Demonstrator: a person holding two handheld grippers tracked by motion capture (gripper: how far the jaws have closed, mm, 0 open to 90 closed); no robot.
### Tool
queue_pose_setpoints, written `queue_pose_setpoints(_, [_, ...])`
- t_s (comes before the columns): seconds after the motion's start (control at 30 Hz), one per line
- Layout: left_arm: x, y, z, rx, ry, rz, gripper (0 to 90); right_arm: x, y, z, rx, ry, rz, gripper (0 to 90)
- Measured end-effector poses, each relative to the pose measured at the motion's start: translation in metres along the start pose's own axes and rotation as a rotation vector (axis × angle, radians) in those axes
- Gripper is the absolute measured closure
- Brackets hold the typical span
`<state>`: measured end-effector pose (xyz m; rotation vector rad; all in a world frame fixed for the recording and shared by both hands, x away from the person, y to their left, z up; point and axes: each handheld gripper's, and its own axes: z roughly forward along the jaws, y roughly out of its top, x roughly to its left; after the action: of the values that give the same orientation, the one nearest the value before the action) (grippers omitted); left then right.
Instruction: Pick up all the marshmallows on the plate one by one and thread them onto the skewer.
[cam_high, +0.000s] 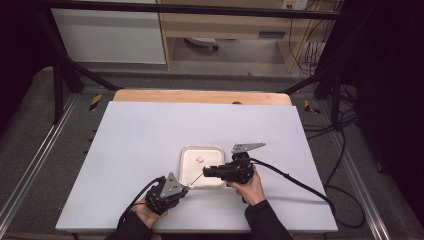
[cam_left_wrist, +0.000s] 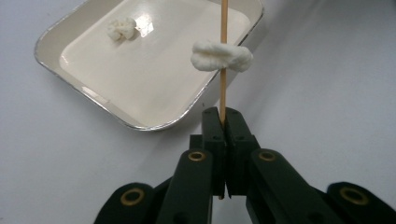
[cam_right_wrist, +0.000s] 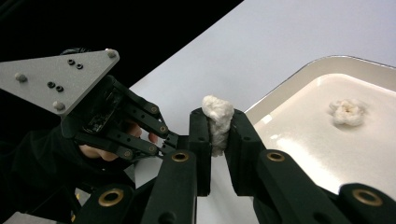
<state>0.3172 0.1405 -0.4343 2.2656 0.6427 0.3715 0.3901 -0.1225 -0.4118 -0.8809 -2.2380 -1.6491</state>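
Observation:
My left gripper (cam_left_wrist: 223, 116) is shut on a thin wooden skewer (cam_left_wrist: 223, 88) that carries one soft white lump (cam_left_wrist: 222, 56) partway up. It sits at the table's near edge (cam_high: 186, 187), the stick slanting toward my right gripper (cam_high: 205, 171). In the right gripper view my right gripper (cam_right_wrist: 217, 116) is shut on a second white lump (cam_right_wrist: 215, 109), with the left gripper (cam_right_wrist: 173, 139) just beyond it. The skewer's tip is hidden there. A third lump (cam_left_wrist: 121, 28) lies in the white tray (cam_left_wrist: 140, 70).
The tray (cam_high: 185, 155) sits near the middle front of the white table top (cam_high: 150, 135), between both hands. A black cable (cam_high: 300, 182) trails right from the right gripper. A wooden strip (cam_high: 200, 96) edges the far side.

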Motion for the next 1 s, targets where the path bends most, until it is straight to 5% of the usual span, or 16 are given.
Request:
queue_pose_setpoints(0.13, [0.004,0.0,-0.002,-0.054,-0.047,-0.044,89.0,0.003,0.003,-0.004,-0.044,-0.016,-0.015,70.6])
queue_pose_setpoints(0.47, [0.006,-0.002,-0.002,-0.069,-0.046,-0.07,88.9,0.008,0.006,-0.013,-0.098,-0.078,-0.079,37.1])
queue_pose_setpoints(0.53, [0.006,-0.002,-0.002,-0.071,-0.049,-0.075,88.9,0.009,0.009,-0.018,-0.131,-0.084,-0.08,38.3])
queue_pose_setpoints(0.7, [0.006,-0.002,-0.002,-0.077,-0.058,-0.078,88.9,0.008,0.014,-0.023,-0.169,-0.071,-0.067,60.0])
queue_pose_setpoints(1.0, [0.004,-0.002,-0.001,-0.07,-0.064,-0.068,88.9,0.004,0.011,-0.014,-0.144,-0.034,-0.043,77.7])
